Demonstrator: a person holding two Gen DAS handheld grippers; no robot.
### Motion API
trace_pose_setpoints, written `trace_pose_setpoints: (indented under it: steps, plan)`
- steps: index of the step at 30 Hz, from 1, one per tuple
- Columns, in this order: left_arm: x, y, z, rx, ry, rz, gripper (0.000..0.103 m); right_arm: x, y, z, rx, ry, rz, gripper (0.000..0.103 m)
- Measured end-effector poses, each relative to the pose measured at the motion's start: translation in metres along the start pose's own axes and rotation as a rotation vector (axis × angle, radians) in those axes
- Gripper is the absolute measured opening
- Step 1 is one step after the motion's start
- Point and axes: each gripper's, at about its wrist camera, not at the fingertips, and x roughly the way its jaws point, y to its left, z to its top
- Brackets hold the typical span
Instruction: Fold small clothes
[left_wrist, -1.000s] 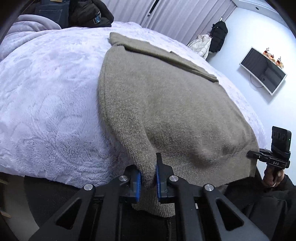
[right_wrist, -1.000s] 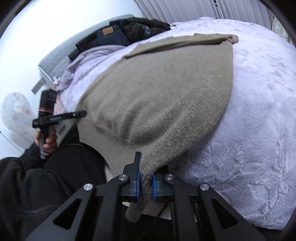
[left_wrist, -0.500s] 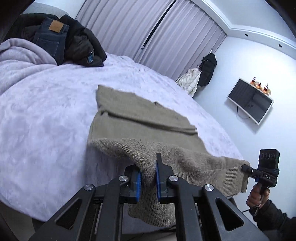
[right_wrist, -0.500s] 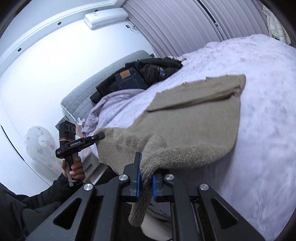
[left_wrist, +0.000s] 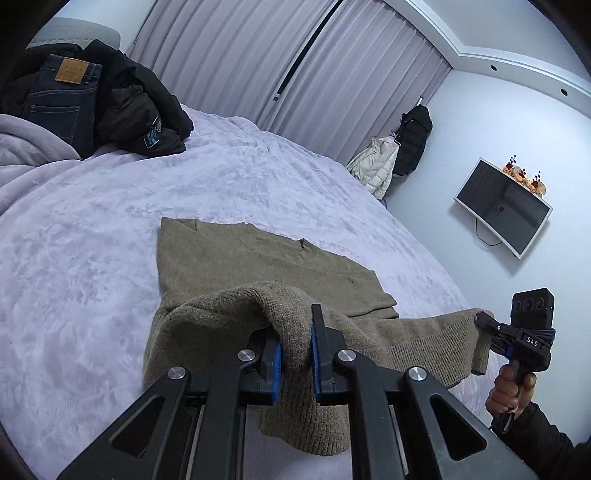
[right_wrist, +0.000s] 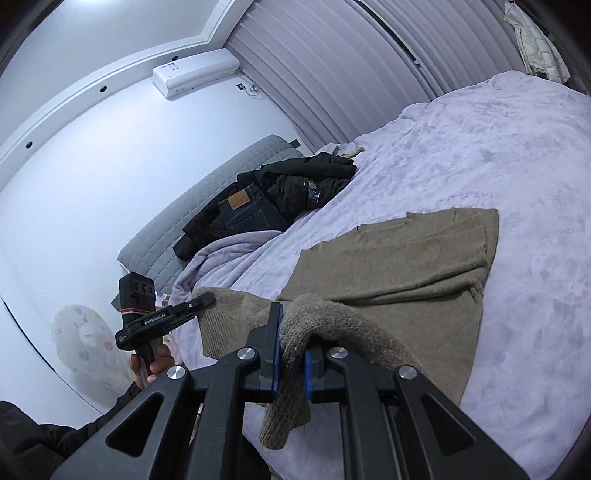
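Bedroom scene, seen from two handheld grippers. Olive-brown knit sweater (left_wrist: 258, 266) lying partly on a pale lilac plush bed (left_wrist: 92, 258), far end flat with sleeves folded across, near hem raised off the blanket. Left gripper (left_wrist: 295, 354) with jaws clamped on one hem corner; right gripper (right_wrist: 290, 360) with jaws clamped on the other corner, ribbed edge stretched between them and a flap of knit dangling below each. Pile of dark jeans and jackets (left_wrist: 92, 103) heaped at the headboard end, well apart from the sweater. Wall-mounted screen (left_wrist: 502, 206) off to the side.

Step in hand, apparently: bottom-to-top fold, hem lifted for carrying over the body. Next move likely calling for both corners travelling forward level and together, then lowered onto the shoulder line before release, edges aligned to avoid a skewed fold.
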Motion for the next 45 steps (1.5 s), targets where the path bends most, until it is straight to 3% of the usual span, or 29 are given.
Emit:
trace_pose_setpoints:
  steps: [5, 14, 16, 18, 21, 23, 24, 26, 27, 29, 31, 32, 36, 39, 42, 45]
  plan:
    - [0.037, 0.014, 0.035, 0.001, 0.048, 0.026, 0.013, 0.03, -0.022, 0.036, 0.042, -0.013, -0.025, 0.01]
    - [0.119, 0.062, 0.085, -0.153, 0.133, 0.056, 0.013, 0.093, -0.087, 0.088, 0.186, 0.006, -0.12, 0.01]
    - [0.144, 0.076, 0.089, -0.188, 0.191, 0.073, 0.014, 0.106, -0.103, 0.095, 0.216, 0.015, -0.16, 0.01]
    - [0.17, 0.092, 0.084, -0.227, 0.275, 0.138, 0.014, 0.118, -0.127, 0.095, 0.283, 0.037, -0.218, 0.013]
    - [0.193, 0.114, 0.066, -0.265, 0.361, 0.171, 0.014, 0.14, -0.166, 0.087, 0.404, 0.116, -0.283, 0.015]
    - [0.191, 0.121, 0.061, -0.291, 0.352, 0.131, 0.025, 0.147, -0.182, 0.081, 0.447, 0.141, -0.281, 0.015]
    - [0.187, 0.123, 0.061, -0.298, 0.34, 0.105, 0.043, 0.147, -0.187, 0.08, 0.455, 0.136, -0.278, 0.018]
    - [0.173, 0.121, 0.063, -0.304, 0.302, 0.077, 0.097, 0.147, -0.191, 0.08, 0.456, 0.138, -0.273, 0.022]
    - [0.164, 0.119, 0.066, -0.298, 0.265, 0.104, 0.102, 0.146, -0.191, 0.081, 0.453, 0.146, -0.275, 0.024]
    - [0.146, 0.117, 0.071, -0.283, 0.215, 0.112, 0.102, 0.145, -0.188, 0.082, 0.444, 0.159, -0.277, 0.036]
    - [0.135, 0.117, 0.072, -0.293, 0.213, 0.08, 0.102, 0.137, -0.182, 0.082, 0.438, 0.155, -0.274, 0.075]
    - [0.13, 0.115, 0.07, -0.286, 0.214, 0.074, 0.102, 0.131, -0.18, 0.082, 0.441, 0.142, -0.268, 0.08]
    - [0.124, 0.083, 0.048, -0.138, 0.299, 0.017, 0.102, 0.1, -0.165, 0.082, 0.404, 0.069, -0.262, 0.081]
    - [0.142, 0.06, 0.031, -0.068, 0.371, 0.028, 0.102, 0.101, -0.156, 0.071, 0.362, 0.138, -0.285, 0.081]
    - [0.167, 0.064, 0.027, -0.114, 0.416, 0.054, 0.102, 0.112, -0.152, 0.058, 0.376, 0.172, -0.26, 0.079]
    - [0.18, 0.076, 0.034, -0.209, 0.399, 0.029, 0.102, 0.123, -0.146, 0.056, 0.393, 0.166, -0.23, 0.074]
